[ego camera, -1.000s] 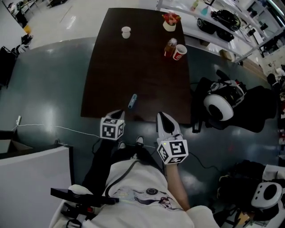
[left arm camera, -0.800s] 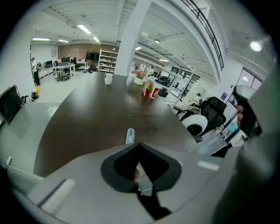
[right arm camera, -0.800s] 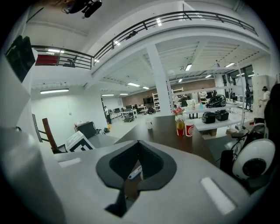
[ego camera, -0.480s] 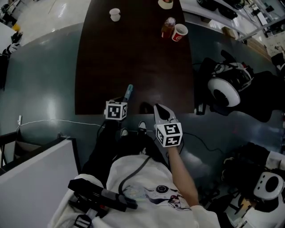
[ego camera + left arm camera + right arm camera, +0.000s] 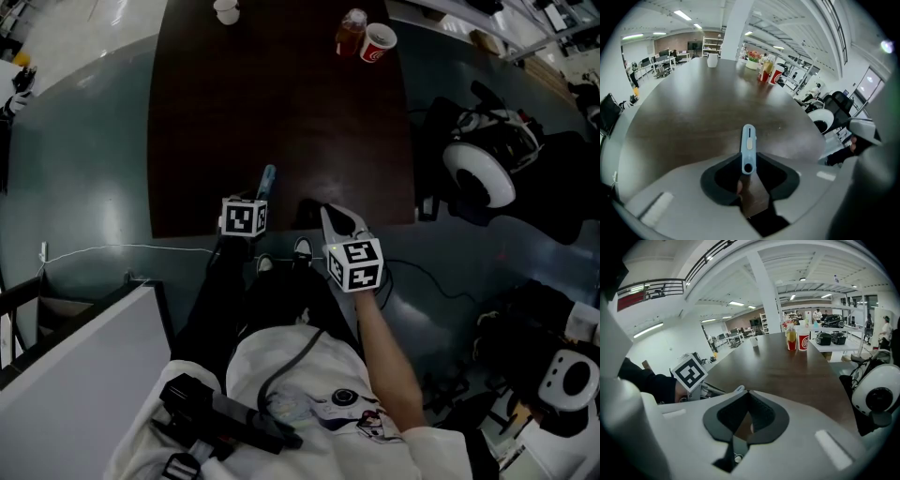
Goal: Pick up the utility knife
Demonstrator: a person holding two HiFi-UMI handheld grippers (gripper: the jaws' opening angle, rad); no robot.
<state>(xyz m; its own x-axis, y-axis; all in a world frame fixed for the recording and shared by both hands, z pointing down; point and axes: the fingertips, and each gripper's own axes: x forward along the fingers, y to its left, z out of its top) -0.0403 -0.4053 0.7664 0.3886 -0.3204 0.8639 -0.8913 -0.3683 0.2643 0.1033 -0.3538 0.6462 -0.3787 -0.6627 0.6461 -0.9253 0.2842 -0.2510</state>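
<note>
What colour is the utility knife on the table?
The utility knife is light blue; clearest in the left gripper view.

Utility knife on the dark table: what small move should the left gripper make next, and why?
Probably ease the left gripper slightly forward and close on the utility knife. Its jaws have just been opening and now stand apart, with the knife's near end between their tips, lying flat on the table, not yet gripped.
</note>
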